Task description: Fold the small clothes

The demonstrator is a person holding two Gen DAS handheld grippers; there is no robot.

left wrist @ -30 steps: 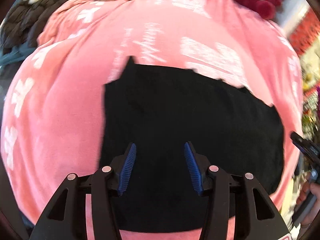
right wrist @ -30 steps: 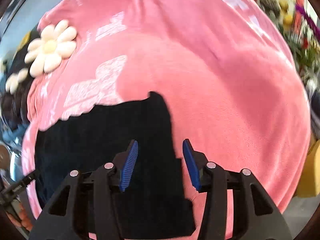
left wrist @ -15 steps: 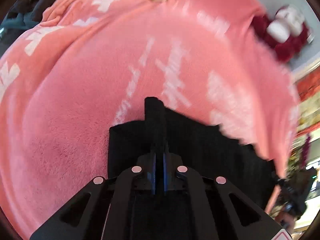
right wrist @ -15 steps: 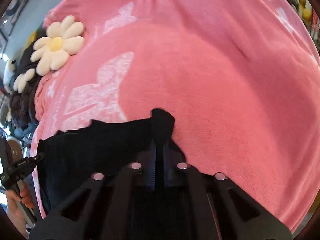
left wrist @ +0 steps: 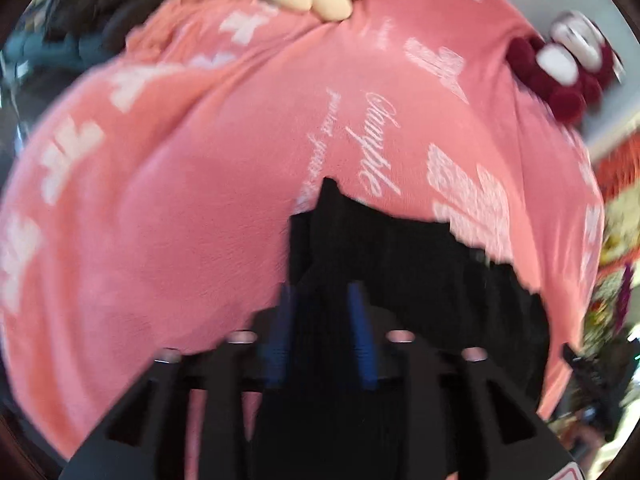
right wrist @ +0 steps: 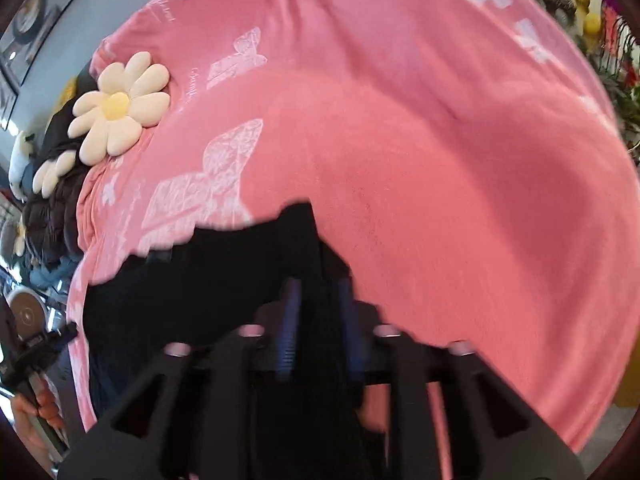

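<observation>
Having just let both jaws spread off the black knit garment (left wrist: 400,280) low in frame on the pink butterfly-print blanket (left wrist: 180,220), I'd lift left gripper (left wrist: 322,336) and right gripper (right wrist: 318,328) straight away, not dragging corners.

- Garment (left wrist: 420,280): plain black, no pattern visible.
- Blanket (right wrist: 440,180): pink, printed with white butterflies and white script lettering.
- Flower cushion (right wrist: 118,108): cream petals, yellow centre.
- Second cushion (left wrist: 560,76): dark red with white patches; blurred.
- Left gripper (left wrist: 324,332): black body, blue pads, silver screw heads.
- Right gripper (right wrist: 320,328): black body, blue pads, silver screw heads.
</observation>
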